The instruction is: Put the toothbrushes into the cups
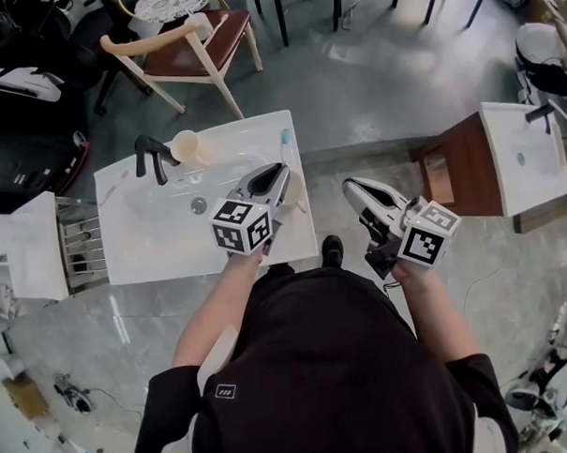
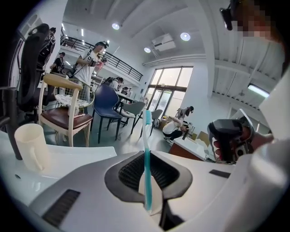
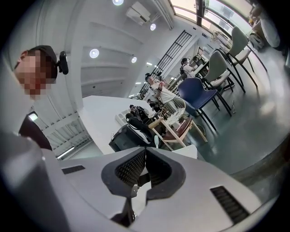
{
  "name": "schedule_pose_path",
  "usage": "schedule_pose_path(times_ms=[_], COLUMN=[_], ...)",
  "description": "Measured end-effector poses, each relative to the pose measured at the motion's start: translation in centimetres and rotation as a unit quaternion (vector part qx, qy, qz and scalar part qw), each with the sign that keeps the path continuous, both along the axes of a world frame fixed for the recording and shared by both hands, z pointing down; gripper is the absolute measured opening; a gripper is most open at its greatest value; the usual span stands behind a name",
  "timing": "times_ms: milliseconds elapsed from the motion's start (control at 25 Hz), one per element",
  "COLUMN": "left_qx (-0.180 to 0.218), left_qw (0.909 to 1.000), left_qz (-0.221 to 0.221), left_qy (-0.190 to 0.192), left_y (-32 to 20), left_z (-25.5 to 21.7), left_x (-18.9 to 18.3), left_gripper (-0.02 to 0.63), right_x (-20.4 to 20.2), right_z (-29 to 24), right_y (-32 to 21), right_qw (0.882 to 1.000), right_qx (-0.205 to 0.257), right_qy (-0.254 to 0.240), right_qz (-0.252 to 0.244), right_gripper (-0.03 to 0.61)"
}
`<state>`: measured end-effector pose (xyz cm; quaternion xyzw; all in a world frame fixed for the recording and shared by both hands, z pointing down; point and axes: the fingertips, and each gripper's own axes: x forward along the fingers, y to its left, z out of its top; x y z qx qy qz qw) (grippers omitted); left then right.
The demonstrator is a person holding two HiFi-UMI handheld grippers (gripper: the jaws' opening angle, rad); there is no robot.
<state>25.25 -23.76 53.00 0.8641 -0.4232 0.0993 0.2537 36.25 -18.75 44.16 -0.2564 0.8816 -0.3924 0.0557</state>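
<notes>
My left gripper (image 1: 277, 171) hovers over the right part of the white washbasin counter (image 1: 153, 250), shut on a toothbrush (image 1: 285, 138) with a teal head. In the left gripper view the toothbrush (image 2: 147, 149) stands upright between the pads of the left gripper (image 2: 147, 181), bristle end up. A cream cup (image 1: 184, 145) stands at the back of the counter beside the black faucet (image 1: 152, 156); the cup (image 2: 32, 146) lies to the left of the brush and apart from it. My right gripper (image 1: 353, 186) is off the counter's right edge, over the floor. Its jaws (image 3: 145, 154) are shut and empty.
A wooden chair (image 1: 196, 46) stands behind the counter. A second basin on a wooden cabinet (image 1: 520, 159) is at the right, and a metal rack (image 1: 78, 244) is at the counter's left. People and chairs (image 2: 106, 104) fill the room beyond.
</notes>
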Motion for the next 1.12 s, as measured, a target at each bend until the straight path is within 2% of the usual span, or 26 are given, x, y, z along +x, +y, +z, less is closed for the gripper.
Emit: schedule_pose_path(times_ms=[280, 560, 840, 1000, 1120], left_qx=[-0.017, -0.018, 0.004, 0.021, 0.056], left_qw=[0.9983, 0.9976, 0.9976, 0.9968, 0.9942], left_qz=[0.025, 0.008, -0.021, -0.042, -0.069], left_qy=[-0.05, -0.066, -0.065, -0.065, -0.061], left_y=[1.7, 1.9, 1.4, 1.4, 1.5], left_z=[1.6, 1.7, 0.1, -1.3, -3.9], left_x=[0.5, -0.3, -1.8, -2.4, -3.4], left_gripper=[0.046, 0.068, 0.121, 0.121, 0.103], right_x=[-1.3, -1.9, -2.3, -2.6, -3.2], right_z=[-0.1, -0.2, -0.6, -0.8, -1.1], right_y=[-0.2, -0.3, -0.5, -0.7, -0.8], right_qw=[1.0, 1.0, 0.999, 0.999, 0.998], right_qx=[-0.001, -0.009, -0.013, -0.009, 0.008], right_qy=[-0.009, -0.023, -0.035, -0.033, -0.016], right_qz=[-0.009, -0.017, -0.026, -0.039, -0.057], right_gripper=[0.028, 0.028, 0.028, 0.028, 0.028])
